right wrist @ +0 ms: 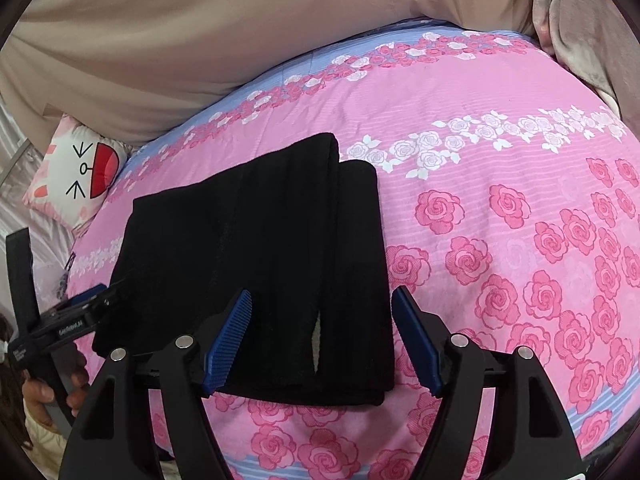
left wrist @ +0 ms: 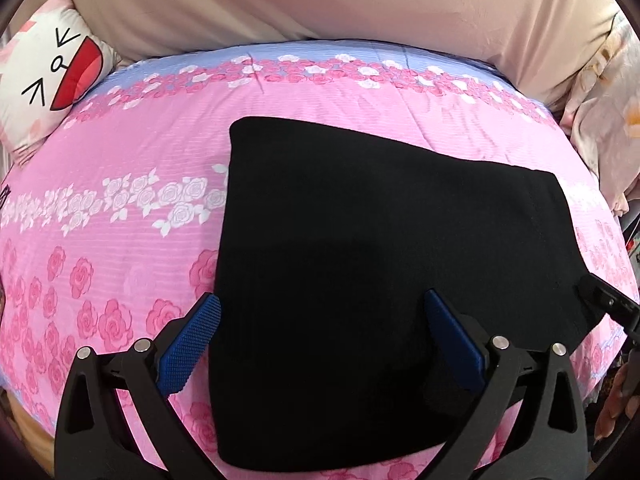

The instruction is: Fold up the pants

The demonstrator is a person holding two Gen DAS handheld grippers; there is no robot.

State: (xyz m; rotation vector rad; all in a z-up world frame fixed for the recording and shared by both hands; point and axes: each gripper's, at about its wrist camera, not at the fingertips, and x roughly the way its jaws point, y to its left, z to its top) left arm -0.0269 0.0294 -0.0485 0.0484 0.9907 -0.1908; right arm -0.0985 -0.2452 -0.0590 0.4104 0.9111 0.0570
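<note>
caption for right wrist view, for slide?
Open right claw above folded black pants on a pink rose-print bedspread.

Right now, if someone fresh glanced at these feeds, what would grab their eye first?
The black pants, folded into a flat block, lie in the middle of the bright pink rose-print bedspread. Both the left gripper and the right gripper hang open over the near edge of the pants, gripping nothing. A white cartoon-face pillow sits at the far left corner.

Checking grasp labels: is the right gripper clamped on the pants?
No; the right gripper is open above the folded black pants, gripping nothing.
</note>
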